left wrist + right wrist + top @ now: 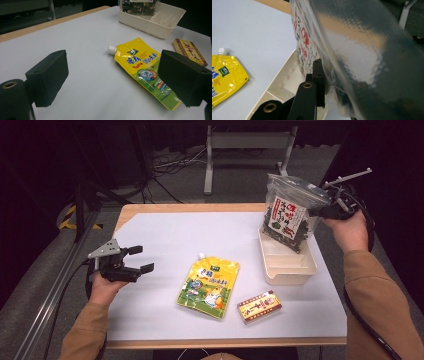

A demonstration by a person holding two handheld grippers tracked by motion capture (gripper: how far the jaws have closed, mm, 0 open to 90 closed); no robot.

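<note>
Seaweed bag (367, 57) upright, long axis vertical

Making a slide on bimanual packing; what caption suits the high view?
Right claw lowers a seaweed bag into the tray while the open left claw waits near the yellow pouch.

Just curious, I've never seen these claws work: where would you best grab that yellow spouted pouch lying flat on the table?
Probably by the white cap and neck of the yellow pouch. The pouch lies flat, so its body offers little to pinch, while the spout sticks out at the far end. Coming down from above with the free left claw, open beside it, looks easiest.
</note>
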